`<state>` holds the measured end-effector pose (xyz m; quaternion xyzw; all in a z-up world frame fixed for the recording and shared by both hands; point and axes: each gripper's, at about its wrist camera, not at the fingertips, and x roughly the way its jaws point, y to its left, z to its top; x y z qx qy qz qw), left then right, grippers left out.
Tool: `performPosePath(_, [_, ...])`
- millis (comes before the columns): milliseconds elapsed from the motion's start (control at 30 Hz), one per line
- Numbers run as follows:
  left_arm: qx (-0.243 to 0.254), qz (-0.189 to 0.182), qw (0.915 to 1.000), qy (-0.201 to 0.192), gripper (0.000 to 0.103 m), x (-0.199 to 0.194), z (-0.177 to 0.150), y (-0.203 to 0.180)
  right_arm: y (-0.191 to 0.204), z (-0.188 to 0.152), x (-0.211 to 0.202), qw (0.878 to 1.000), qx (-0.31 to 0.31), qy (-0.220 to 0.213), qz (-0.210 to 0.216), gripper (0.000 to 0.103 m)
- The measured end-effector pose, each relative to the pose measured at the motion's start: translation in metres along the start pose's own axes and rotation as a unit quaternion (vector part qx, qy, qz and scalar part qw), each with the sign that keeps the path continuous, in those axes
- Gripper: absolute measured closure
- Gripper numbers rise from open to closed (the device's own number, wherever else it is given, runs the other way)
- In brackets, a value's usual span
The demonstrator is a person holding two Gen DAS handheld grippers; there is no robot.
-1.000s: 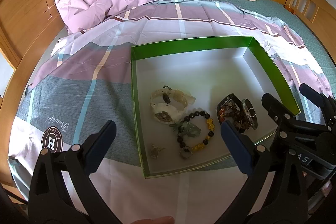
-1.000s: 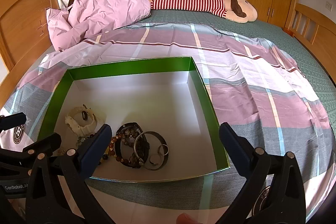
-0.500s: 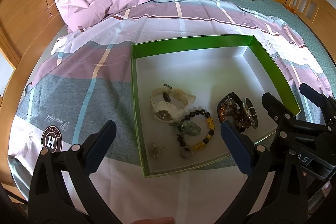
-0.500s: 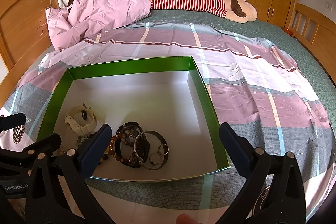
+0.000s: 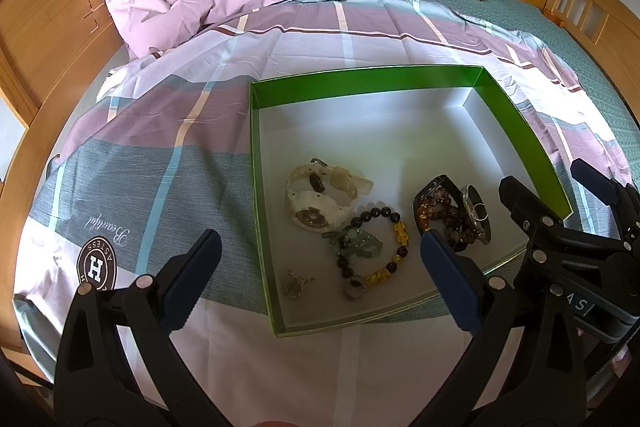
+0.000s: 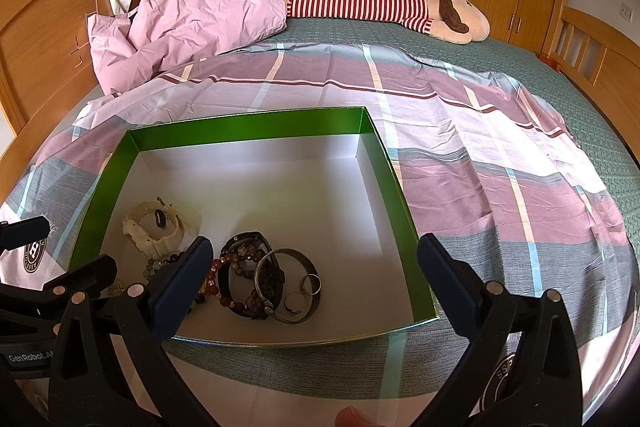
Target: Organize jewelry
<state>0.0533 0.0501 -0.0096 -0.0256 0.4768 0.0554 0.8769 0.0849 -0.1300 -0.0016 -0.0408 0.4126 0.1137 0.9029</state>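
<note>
Jewelry: white watch (image 5: 316,199), beaded bracelet (image 5: 376,247), bangle (image 6: 288,283), all inside green box (image 5: 360,83) on plaid sheet (image 5: 160,155). Left gripper (image 5: 320,275) and right gripper (image 6: 312,279): jaws apart, empty. Pink duvet (image 6: 192,23) far left.

A green-walled box (image 5: 360,83) with a white floor is seen lying on a plaid bedsheet (image 5: 160,131), and the left gripper (image 5: 320,267) is held above its near edge with the jaws spread wide and nothing between them. Inside the box, a white watch (image 5: 320,199) is placed toward the left, a dark and yellow bead bracelet (image 5: 384,247) just beside it, a small charm (image 5: 296,285) near the front wall, and a tangle of brown bracelets (image 5: 452,215) to the right. The right gripper (image 5: 556,187) is seen over the box's right corner, its jaws apart.
</note>
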Motion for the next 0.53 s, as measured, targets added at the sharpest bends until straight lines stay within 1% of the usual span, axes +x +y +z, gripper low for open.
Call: performPosePath(533, [-0.001, -0.001, 1.0, 0.005, 0.004, 0.0008, 0.0002, -0.0009, -0.0027, -0.0036, 0.0026, 1.0, -0.004, 0.002, -0.003, 0.003])
